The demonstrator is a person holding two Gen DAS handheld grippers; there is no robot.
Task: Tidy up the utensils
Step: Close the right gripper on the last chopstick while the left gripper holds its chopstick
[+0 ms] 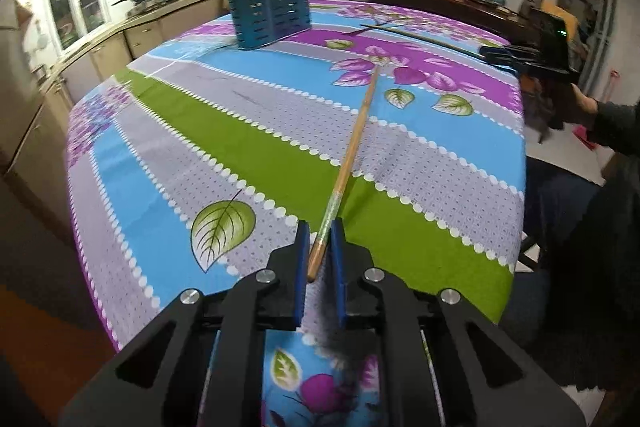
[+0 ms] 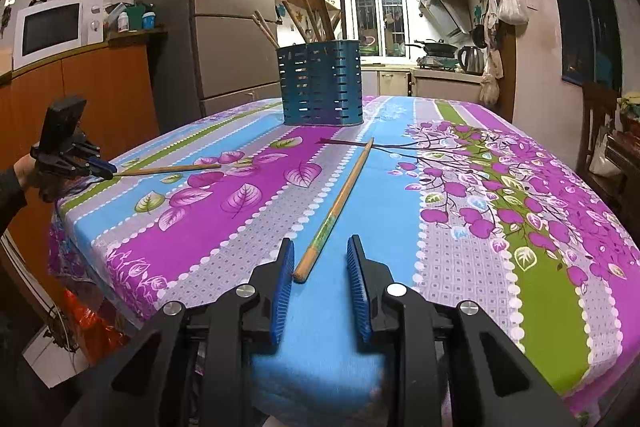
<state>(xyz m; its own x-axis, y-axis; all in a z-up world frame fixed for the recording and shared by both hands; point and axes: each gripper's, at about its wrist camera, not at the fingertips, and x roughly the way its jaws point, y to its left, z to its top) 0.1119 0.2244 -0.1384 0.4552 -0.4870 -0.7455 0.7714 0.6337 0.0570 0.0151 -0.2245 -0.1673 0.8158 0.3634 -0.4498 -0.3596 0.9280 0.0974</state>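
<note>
My left gripper has its blue ribbed pads clamped on the butt end of a bamboo chopstick, which runs from between the pads out over the worktop toward the far side, its tip lying on the purple leaf print. In the right wrist view that same gripper shows at the left edge of the worktop, a hand behind it, with the chopstick reaching out nearly level from its pads. My right gripper has its pads apart and gripping nothing; a second bamboo chopstick lies flat on the cloth with its thick end between the two pads, nearer the left one, though I cannot tell whether it touches that pad, and its thin end pointing toward the holder. Both sticks are slim, round, pale tan bamboo, tapering along their length, each with a greenish patterned band near the thick end. The teal metal utensil holder stands upright toward the far end, a two-lobed can pierced with rows of short slots, and several wooden sticks poke out of its top. The cloth over the worktop is striped blue, green, grey and purple, with leaves and dotted white borders.
</note>
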